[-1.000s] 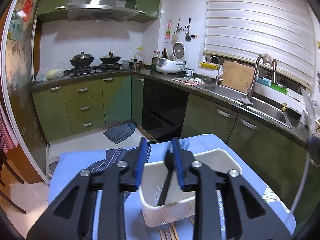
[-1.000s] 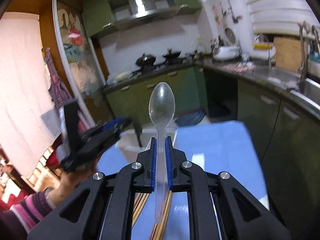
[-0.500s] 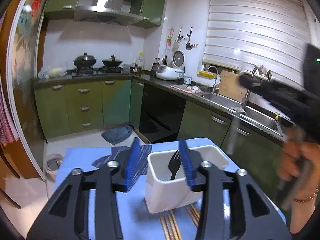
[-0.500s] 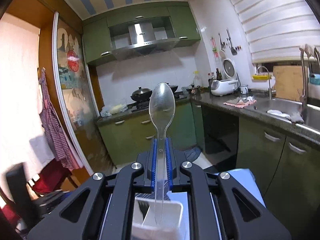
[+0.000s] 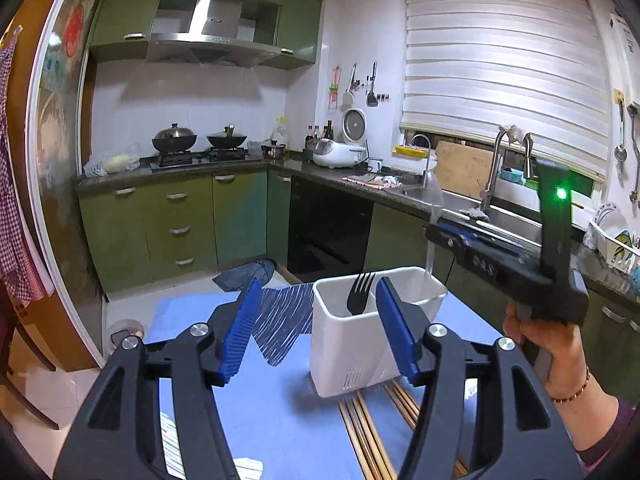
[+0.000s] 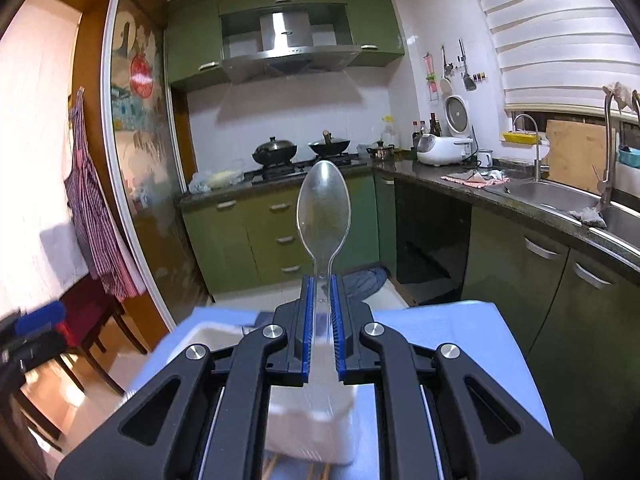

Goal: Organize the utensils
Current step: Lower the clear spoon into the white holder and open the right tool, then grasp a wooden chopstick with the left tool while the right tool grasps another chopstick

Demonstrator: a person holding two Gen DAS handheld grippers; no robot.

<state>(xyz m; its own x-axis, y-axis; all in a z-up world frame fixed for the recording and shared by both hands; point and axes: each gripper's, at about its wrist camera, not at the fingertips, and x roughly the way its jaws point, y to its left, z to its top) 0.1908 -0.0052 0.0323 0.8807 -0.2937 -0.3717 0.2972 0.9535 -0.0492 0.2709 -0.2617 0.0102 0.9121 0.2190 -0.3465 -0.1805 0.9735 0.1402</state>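
Observation:
A white utensil holder [image 5: 360, 344] stands on the blue table with a black fork [image 5: 360, 294] upright in it. My left gripper [image 5: 316, 328] sits just in front of the holder, its jaws opening and nothing between them. My right gripper [image 6: 321, 328] is shut on a clear plastic spoon [image 6: 323, 216], bowl up, handle hanging down. In the left wrist view the right gripper [image 5: 436, 232] hovers over the holder's far right corner, and the clear spoon's [image 5: 429, 256] handle tip reaches into the holder. The white holder [image 6: 308, 428] lies blurred below the right jaws.
Wooden chopsticks [image 5: 372, 432] lie on the blue tablecloth [image 5: 280, 408] in front of the holder. A striped cloth [image 5: 284, 320] lies left of it. Green cabinets, a stove with pots, a sink [image 5: 480, 208] and a dish rack ring the table. A chair [image 6: 92, 312] stands at the left.
My left gripper let go of the fork, which now stands in the holder, pulled back and spread wider. My right gripper brought the spoon over the holder and lowered it.

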